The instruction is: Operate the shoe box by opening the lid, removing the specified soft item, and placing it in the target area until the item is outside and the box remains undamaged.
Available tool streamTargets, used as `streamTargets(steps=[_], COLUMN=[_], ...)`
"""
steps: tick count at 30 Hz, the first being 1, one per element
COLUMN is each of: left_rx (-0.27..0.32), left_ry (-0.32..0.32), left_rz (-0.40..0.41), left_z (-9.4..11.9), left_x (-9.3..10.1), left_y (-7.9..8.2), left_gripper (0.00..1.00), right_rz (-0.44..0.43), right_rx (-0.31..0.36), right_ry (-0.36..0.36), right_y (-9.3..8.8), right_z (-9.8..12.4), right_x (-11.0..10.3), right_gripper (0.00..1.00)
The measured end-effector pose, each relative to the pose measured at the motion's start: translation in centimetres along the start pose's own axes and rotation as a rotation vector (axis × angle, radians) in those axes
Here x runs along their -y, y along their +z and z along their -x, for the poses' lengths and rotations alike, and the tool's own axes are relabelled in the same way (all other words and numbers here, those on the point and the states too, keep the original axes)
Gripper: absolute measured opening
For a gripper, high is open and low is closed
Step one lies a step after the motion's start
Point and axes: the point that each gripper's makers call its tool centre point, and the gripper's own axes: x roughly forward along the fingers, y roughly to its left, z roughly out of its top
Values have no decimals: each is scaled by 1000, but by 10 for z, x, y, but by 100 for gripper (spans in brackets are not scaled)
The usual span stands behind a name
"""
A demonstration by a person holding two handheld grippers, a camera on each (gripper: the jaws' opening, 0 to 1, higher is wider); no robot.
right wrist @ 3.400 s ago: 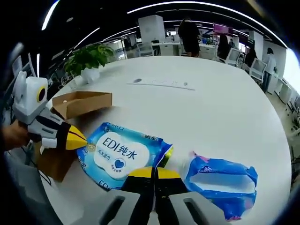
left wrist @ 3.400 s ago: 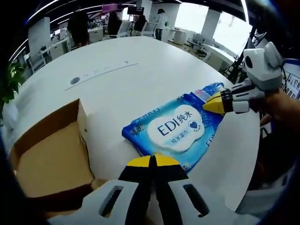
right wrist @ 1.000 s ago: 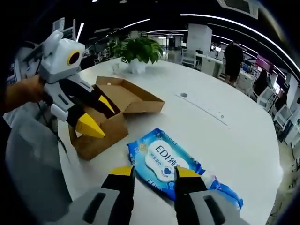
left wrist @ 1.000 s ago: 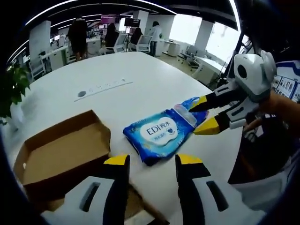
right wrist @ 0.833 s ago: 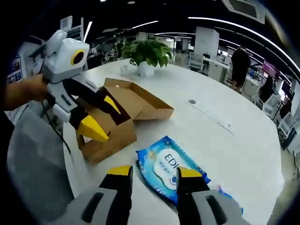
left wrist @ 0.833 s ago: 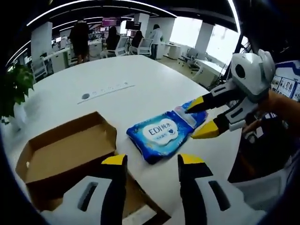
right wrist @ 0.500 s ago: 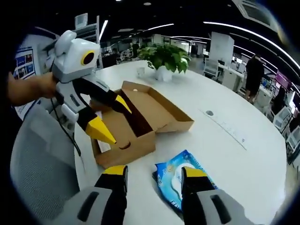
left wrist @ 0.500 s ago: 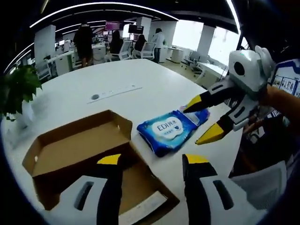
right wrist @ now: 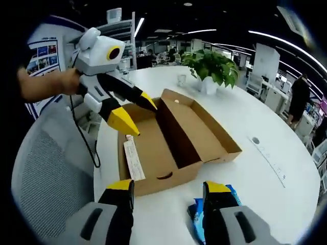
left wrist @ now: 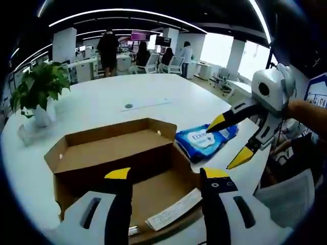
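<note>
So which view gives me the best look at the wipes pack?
The left gripper view: the wipes pack lies whole on the table beside the open box, its label showing. The right gripper view catches just a blue corner between that tool's open jaws.

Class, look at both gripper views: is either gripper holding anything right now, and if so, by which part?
Nothing is held. The left gripper and right gripper both stand open and empty above the open shoe box; the blue wipes pack lies free on the white table.

Wipes pack (left wrist: 204,141) beside open box (left wrist: 122,163)
</note>
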Motion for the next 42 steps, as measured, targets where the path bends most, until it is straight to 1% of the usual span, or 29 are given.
streamTargets(steps=[3,6,9,12,17,23,27,30,33,36,42], left_rx=[35,48,50,42,60,38,30,18,10,-11,-34], left_ry=[29,40,50,54,76,127,159,197,226,257,288], left_rz=[14,24,22,35,46,59,60,53,67,73,104], left_z=[12,22,30,38,52,66,76,83,88,93,98], left_x=[-14,-27,-38,-50,-62,-82,-91,-102,-112,-121,-132], left_y=[1,-1,-7,-18,-29,-50,-58,-66,-74,-84,-100], left_gripper=[54,54,55,55,55,54,53,53,52,51,45], right_rz=[30,53,81,96,120,155,185,200,218,234,248], right_rx=[-10,-17,-14,-22,-37,-54,-74,-91,-106,-125,-160], right_ry=[17,40,57,71,99,126,157,173,183,196,217], right_y=[2,5,9,12,13,12,9,8,6,4,-1], right_z=[-9,-17,-22,-27,-38,-49,-57,-63,-69,-74,-87], right_x=[-5,-12,-16,-19,-23,-29,-35,-37,-39,-40,-41], right_gripper=[52,52,52,52,52,52,52,52,51,50,49])
